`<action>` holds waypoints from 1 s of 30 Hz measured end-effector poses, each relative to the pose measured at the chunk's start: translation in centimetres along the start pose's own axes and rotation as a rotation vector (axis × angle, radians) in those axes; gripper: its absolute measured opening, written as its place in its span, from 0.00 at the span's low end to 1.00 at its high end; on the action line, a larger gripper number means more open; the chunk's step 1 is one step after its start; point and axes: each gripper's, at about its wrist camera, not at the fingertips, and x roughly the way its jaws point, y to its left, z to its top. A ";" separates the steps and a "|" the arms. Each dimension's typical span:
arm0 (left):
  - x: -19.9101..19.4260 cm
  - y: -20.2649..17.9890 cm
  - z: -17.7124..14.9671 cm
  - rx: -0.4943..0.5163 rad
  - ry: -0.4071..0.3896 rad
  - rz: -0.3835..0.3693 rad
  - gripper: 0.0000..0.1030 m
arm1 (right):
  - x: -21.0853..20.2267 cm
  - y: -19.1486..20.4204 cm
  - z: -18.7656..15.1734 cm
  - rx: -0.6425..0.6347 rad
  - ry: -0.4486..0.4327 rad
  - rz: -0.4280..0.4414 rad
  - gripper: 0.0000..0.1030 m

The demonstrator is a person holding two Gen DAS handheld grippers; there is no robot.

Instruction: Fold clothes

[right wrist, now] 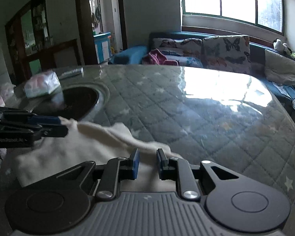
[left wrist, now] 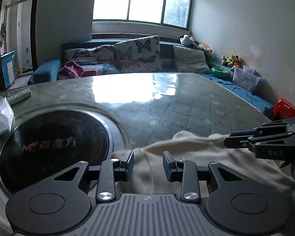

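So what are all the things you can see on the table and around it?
Cloth: one, cream, near table edge under both grippers.
Table: one, grey-green quilted cover under glass.
Round inset: one, dark, table's left part.
Tissue pack: one, whitish, beside inset.
Remote: one, grey, far left.
Butterfly cushions: two, on blue sofa.
Grey cushion: one, sofa.
Pink cloth: one, sofa.
Left gripper: open.
Right gripper: open.

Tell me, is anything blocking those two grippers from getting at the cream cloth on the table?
Nothing visible does. The cream cloth lies right under both open grippers: the left gripper and the right gripper each hover over it with bare fabric showing between their fingers. The tissue pack and remote sit well away, past the dark round inset.
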 end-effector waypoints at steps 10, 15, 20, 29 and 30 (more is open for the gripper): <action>2.7 -2.4 1.6 0.050 0.007 -0.052 0.34 | 2.0 0.0 0.9 0.011 0.021 0.003 0.20; 4.8 -3.6 1.9 0.086 0.047 -0.060 0.34 | 2.9 0.2 0.9 0.009 0.044 -0.005 0.24; 6.0 -3.3 1.6 0.076 0.075 -0.044 0.36 | 2.8 0.1 1.0 0.002 0.043 -0.009 0.27; 2.4 -1.9 1.7 0.023 0.035 -0.032 0.40 | -0.5 1.5 0.5 -0.041 -0.012 -0.006 0.51; 1.9 -1.7 1.6 0.016 0.033 -0.028 0.42 | -0.9 1.9 0.3 -0.048 -0.014 -0.006 0.55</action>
